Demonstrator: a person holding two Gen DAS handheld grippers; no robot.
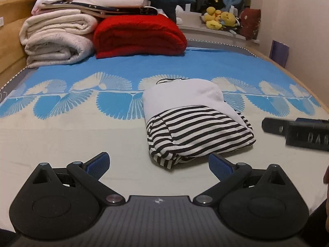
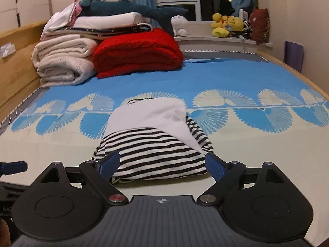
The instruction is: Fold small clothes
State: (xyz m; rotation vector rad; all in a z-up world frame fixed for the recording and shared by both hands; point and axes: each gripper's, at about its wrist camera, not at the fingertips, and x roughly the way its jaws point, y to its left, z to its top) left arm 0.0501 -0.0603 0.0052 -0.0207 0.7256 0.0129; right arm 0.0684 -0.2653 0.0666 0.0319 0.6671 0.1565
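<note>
My right gripper [image 2: 162,163] and left gripper [image 1: 159,162], fingers spread, face the folded black-and-white striped cotton garment [image 2: 154,144], soft, light, best pinched at its near edge.

**Folded garment mid-bed, bedding stacked behind**

The folded garment [image 1: 191,119] lies on the bed [image 1: 61,144], just ahead of the left gripper [image 1: 159,162] and between the right gripper's [image 2: 162,164] spread fingers. Behind it to the left, a blanket stack [image 1: 57,41] sits beside a folded quilt [image 1: 139,35]. Plush toys [image 1: 220,18] line the windowsill behind.
</note>
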